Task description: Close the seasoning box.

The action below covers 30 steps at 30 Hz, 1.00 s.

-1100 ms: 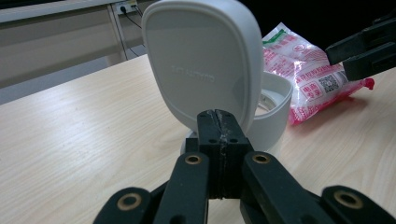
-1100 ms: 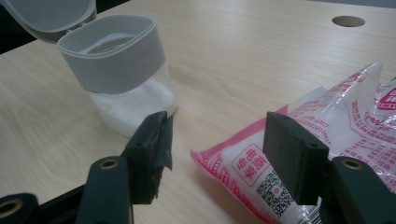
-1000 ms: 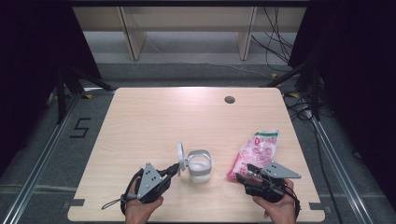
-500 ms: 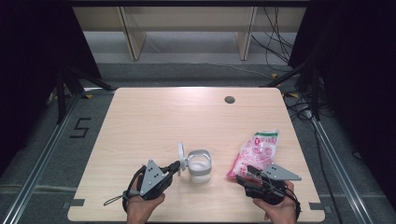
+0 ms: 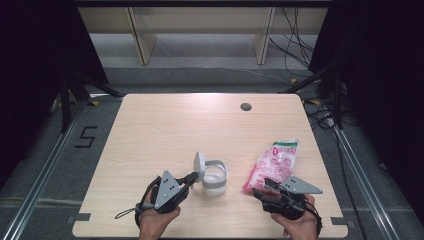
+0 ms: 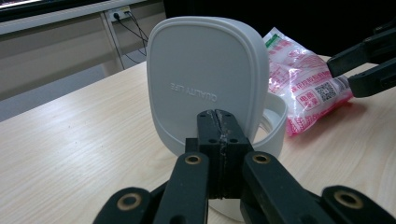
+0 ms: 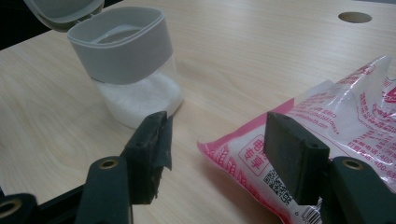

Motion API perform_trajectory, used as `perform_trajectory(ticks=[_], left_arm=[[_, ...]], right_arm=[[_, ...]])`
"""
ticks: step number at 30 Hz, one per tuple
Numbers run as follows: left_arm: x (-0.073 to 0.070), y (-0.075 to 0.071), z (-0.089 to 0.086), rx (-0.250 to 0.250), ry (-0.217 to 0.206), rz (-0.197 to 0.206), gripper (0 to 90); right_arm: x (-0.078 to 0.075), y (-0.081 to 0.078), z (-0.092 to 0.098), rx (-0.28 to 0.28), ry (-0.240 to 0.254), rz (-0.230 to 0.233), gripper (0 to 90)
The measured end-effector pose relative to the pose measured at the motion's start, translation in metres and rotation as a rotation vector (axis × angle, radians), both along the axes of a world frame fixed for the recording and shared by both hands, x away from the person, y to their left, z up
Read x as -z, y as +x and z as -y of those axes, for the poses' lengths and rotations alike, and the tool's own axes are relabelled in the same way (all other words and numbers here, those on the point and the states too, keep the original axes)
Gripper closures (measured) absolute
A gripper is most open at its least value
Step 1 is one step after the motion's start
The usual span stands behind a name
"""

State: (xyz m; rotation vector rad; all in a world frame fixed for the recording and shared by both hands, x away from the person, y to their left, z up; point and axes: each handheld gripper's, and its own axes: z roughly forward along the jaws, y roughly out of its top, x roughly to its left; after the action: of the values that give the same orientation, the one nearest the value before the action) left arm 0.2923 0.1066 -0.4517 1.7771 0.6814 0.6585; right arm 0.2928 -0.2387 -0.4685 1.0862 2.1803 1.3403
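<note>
Low centre of the high view: left gripper [image 5: 192, 177] clamped on the raised white lid [image 6: 208, 79] of the clear grey-collared jar [image 5: 215, 177], right gripper [image 7: 212, 158] open at the pink plastic bag [image 5: 272, 165]; next, likely grasping it for pouring.

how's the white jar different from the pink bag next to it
The jar stands upright on the table; the bag lies flat. The jar is a rigid container, clear below and grey above, while the bag is soft, crinkled pink plastic with printing. The jar is open, its hinged lid tipped up; whether the bag is sealed cannot be told. The left gripper is shut at the lid; the right gripper is open over the bag's near end. Both hold something white.
</note>
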Motion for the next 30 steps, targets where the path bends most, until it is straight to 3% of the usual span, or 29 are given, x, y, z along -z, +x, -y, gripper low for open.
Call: perform_trajectory(ticks=[1,2,4,5,6,10,13,15,17,23,25,26,27,28,29,30], left_arm=[[-0.001,0.001,0.0,0.006,0.018,0.015,89.2],[-0.001,0.001,0.001,0.013,0.019,0.015,89.2],[-0.001,-0.002,0.005,0.008,-0.006,-0.004,88.9],[-0.002,-0.001,0.005,0.018,0.008,0.019,88.3],[-0.002,-0.002,0.006,0.024,0.006,0.017,87.8],[-0.002,-0.002,0.005,0.031,-0.005,0.012,84.3],[-0.003,-0.005,0.004,0.035,-0.025,0.006,79.7],[-0.003,-0.005,0.002,0.035,-0.058,0.003,72.5],[-0.003,-0.006,0.0,0.029,-0.047,0.0,67.5],[0.001,-0.007,-0.005,0.02,-0.09,-0.033,48.4],[0.002,-0.004,-0.007,0.024,-0.078,-0.034,42.4],[0.003,-0.004,-0.007,0.013,-0.075,-0.059,40.0],[0.004,-0.004,-0.006,0.014,-0.088,-0.066,37.3],[0.006,-0.005,-0.006,0.0,-0.097,-0.083,34.8],[0.007,-0.005,-0.006,0.01,-0.094,-0.069,32.7],[0.009,-0.006,-0.006,0.005,-0.107,-0.09,31.2]], right_arm=[[0.0,0.0,0.0,-0.001,0.001,0.001,41.2],[0.0,-0.002,-0.002,0.013,0.02,-0.032,41.2],[0.0,-0.001,-0.003,0.011,0.032,-0.027,40.9],[0.0,-0.002,-0.002,0.014,0.022,-0.033,40.6],[0.0,-0.001,-0.001,0.005,0.004,-0.008,40.6],[0.002,0.002,-0.001,-0.003,0.009,0.012,40.4],[0.0,0.0,0.0,0.004,0.01,-0.002,40.4],[0.001,0.001,0.0,-0.005,0.01,-0.002,40.2],[0.001,0.001,-0.001,0.002,0.006,0.002,40.2],[0.0,0.0,-0.001,-0.002,0.003,0.003,39.6],[0.0,0.0,-0.001,-0.003,0.004,0.002,39.6],[0.0,-0.002,-0.003,0.021,0.032,-0.029,39.5],[0.001,-0.001,-0.002,0.013,0.038,-0.009,39.4],[0.001,-0.001,-0.001,0.003,0.021,-0.012,39.4],[0.001,-0.003,-0.002,0.014,0.036,-0.027,39.3],[0.0,-0.001,-0.001,0.002,0.022,-0.014,39.2]])
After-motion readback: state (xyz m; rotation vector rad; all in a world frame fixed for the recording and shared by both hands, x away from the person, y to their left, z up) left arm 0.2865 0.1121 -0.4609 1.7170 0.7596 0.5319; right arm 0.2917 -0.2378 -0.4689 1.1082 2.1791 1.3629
